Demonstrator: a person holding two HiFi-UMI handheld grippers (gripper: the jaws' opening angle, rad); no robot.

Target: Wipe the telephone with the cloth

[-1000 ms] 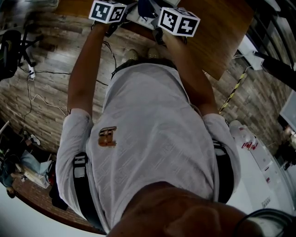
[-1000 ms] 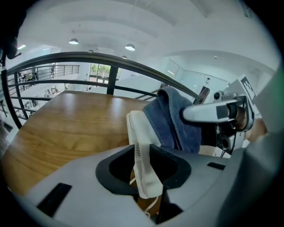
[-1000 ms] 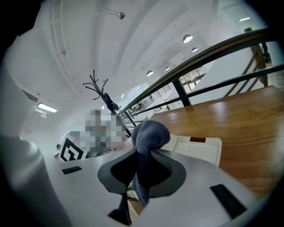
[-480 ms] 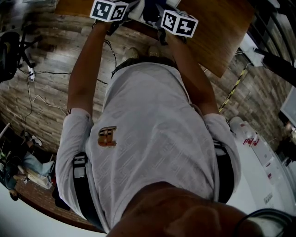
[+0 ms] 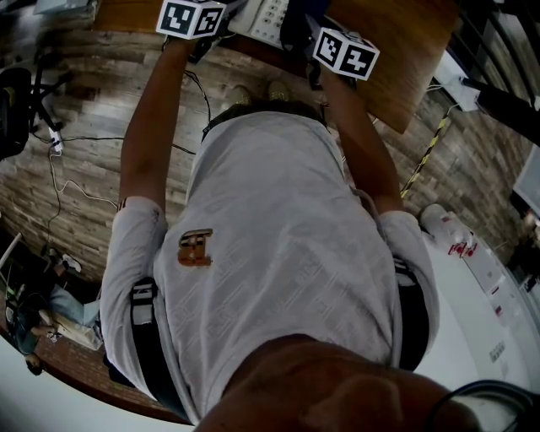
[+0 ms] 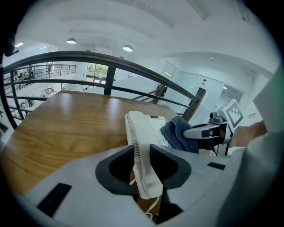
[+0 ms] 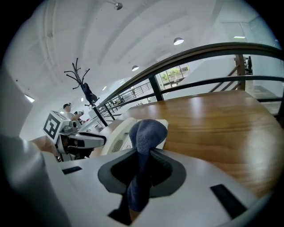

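Observation:
A white telephone (image 6: 153,126) lies on the wooden table (image 6: 66,128). Its handset (image 6: 141,155) runs between the jaws of my left gripper (image 6: 142,163), which is shut on it. A blue cloth (image 7: 144,135) is pinched in my right gripper (image 7: 141,165), and its bunched end rests on the telephone body (image 7: 116,138). The left gripper view shows the cloth (image 6: 178,134) lying on the keypad side, with the right gripper (image 6: 208,132) behind it. In the head view the telephone (image 5: 266,18) sits between the two marker cubes (image 5: 192,18) (image 5: 346,52) at the table's near edge.
A dark metal railing (image 6: 111,71) runs along the table's far side. The person's torso (image 5: 278,253) fills most of the head view. Cables (image 5: 76,181) trail over the wood floor at the left. A coat stand (image 7: 84,88) stands far behind the left gripper (image 7: 77,141).
My right gripper has slid to the right with the cloth, uncovering more of the telephone's keypad. The left gripper has stayed almost where it was, shut on the handset.

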